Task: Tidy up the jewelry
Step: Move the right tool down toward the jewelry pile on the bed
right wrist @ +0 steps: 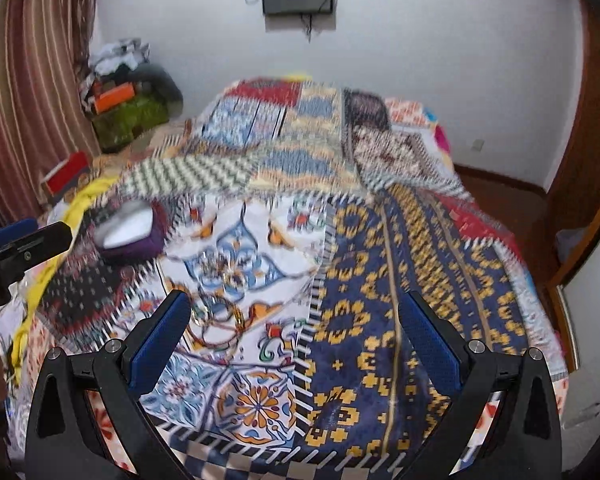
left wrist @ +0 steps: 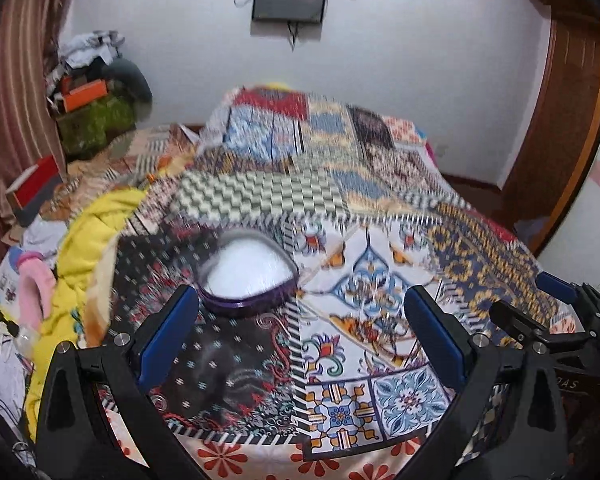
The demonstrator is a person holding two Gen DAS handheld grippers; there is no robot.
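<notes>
We hold both grippers above the patchwork bedspread, left gripper and right gripper each with blue ribbed pads spread wide and empty. The purple heart-shaped jewelry box, white-lined, lies open just ahead of our left pad. Blurred beaded jewelry sprawls on the white patch beside it.

left gripper: jaws spread wide, nothing between the blue pads. right gripper: same, wide and empty (its tips also show at the left view's right edge).
</notes>
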